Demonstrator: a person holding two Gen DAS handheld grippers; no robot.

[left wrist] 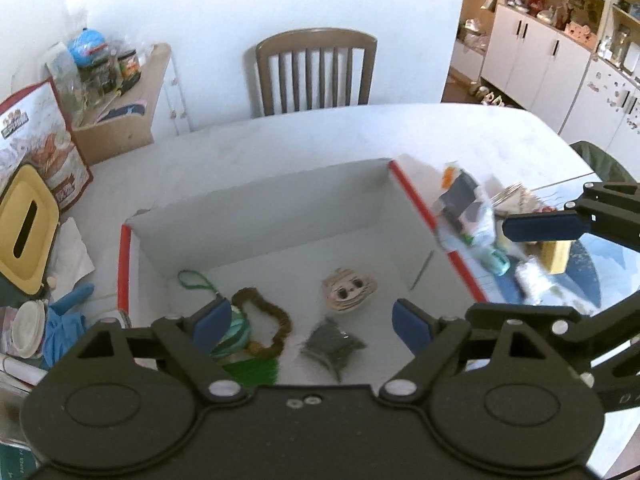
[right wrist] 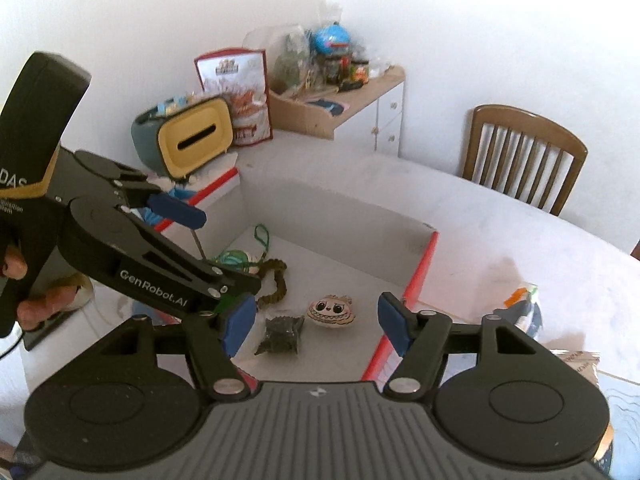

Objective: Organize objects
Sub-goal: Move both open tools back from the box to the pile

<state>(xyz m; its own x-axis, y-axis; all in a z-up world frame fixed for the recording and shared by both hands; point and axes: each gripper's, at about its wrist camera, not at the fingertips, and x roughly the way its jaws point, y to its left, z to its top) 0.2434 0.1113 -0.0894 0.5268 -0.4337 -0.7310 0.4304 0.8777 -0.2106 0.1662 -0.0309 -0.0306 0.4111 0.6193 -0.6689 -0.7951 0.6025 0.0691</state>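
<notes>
Box [left wrist: 256, 216]: white, open-topped, red-edged, on the table [left wrist: 320, 132]; serves as the collecting bin. Contents, all loose on its floor:
- face charm [left wrist: 349, 290], near the middle, face up;
- dark packet [left wrist: 333, 342], just in front of the charm;
- brown cord loop [left wrist: 267, 320], left of the packet;
- teal-and-green tasselled ornament [left wrist: 236, 340], touching the loop, partly hidden by the left finger pad.

Items judged still to be sorted: a blurred pile [left wrist: 468, 216] of small packets and wrapped things on the table just outside the box's right wall, so near that a short carry over the red edge would do.

Left gripper [left wrist: 310, 324]: hovers over the box's near side, fingers spread wide, holding nothing. Held there, it seems, after or before a drop.

Right gripper [right wrist: 316, 324]: over the box's near right corner, fingers spread, empty; in the left view only one blue pad [left wrist: 544, 228] of it shows, beside the pile.

Surroundings: yellow tissue box [left wrist: 24, 228], blue gloves [left wrist: 64, 320] and papers left of the box; chair [left wrist: 316, 72] beyond the table.
</notes>
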